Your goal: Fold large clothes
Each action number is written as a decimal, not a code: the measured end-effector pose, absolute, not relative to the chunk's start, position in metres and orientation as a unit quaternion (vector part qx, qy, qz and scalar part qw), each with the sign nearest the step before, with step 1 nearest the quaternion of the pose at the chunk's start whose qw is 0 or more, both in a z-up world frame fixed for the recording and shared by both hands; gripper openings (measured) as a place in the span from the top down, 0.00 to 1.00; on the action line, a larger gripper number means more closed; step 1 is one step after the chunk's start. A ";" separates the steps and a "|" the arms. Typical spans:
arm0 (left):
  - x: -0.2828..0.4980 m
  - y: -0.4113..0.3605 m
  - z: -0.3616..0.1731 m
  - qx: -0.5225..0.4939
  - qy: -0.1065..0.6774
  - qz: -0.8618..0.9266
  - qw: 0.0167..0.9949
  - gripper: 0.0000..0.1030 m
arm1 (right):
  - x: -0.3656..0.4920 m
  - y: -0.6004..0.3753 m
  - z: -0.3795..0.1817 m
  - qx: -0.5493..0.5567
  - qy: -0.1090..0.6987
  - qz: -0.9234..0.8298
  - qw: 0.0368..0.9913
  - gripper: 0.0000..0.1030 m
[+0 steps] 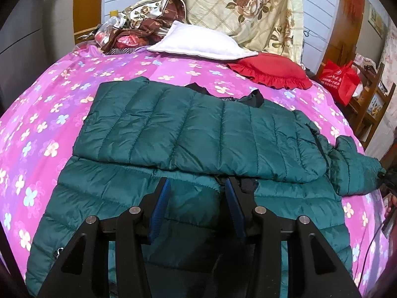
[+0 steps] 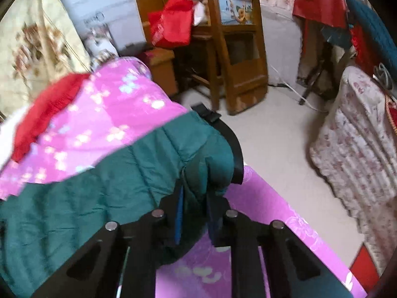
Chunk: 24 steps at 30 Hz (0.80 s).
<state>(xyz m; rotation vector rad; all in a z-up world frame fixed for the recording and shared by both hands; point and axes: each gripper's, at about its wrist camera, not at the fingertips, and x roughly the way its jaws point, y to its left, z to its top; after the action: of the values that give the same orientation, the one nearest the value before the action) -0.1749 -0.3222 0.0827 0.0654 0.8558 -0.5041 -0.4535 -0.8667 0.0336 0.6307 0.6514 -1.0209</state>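
Note:
A dark green quilted puffer jacket lies on the pink flowered bedspread, its upper part folded over the lower part. My left gripper is open just above the jacket's near half, blue pads apart, nothing between them. In the right wrist view my right gripper is shut on the jacket's sleeve end, at the bed's right edge. The sleeve also shows at the far right of the left wrist view.
A white pillow, a red frilled cushion and a floral quilt lie at the bed's head. A red bag and wooden furniture stand beside the bed. A floral-covered object is right of the floor.

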 end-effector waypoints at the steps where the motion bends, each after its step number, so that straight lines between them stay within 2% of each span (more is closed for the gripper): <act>1: -0.176 -0.321 0.084 0.030 0.410 -0.243 0.879 0.75 | -0.458 -0.864 0.037 0.296 0.294 -0.467 0.780 0.86; 4: -0.178 -0.320 0.089 0.027 0.406 -0.246 0.880 0.75 | -0.472 -0.849 0.058 0.308 0.259 -0.438 0.804 0.87; 11: -0.177 -0.305 0.100 0.004 0.400 -0.246 0.883 0.75 | -0.454 -0.785 0.120 0.236 0.236 -0.364 0.870 0.90; 18: -0.169 -0.289 0.108 -0.007 0.395 -0.234 0.888 0.75 | -0.387 -0.698 0.163 0.170 0.245 -0.264 0.917 0.92; 24: -0.157 -0.277 0.110 -0.007 0.390 -0.217 0.895 0.75 | -0.319 -0.613 0.176 0.131 0.267 -0.181 0.937 0.92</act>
<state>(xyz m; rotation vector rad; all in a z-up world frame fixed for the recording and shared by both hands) -0.1567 -0.2772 0.1095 -0.0135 0.8092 -0.4497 -0.3188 -0.6126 0.1761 0.2676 0.5451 -0.3702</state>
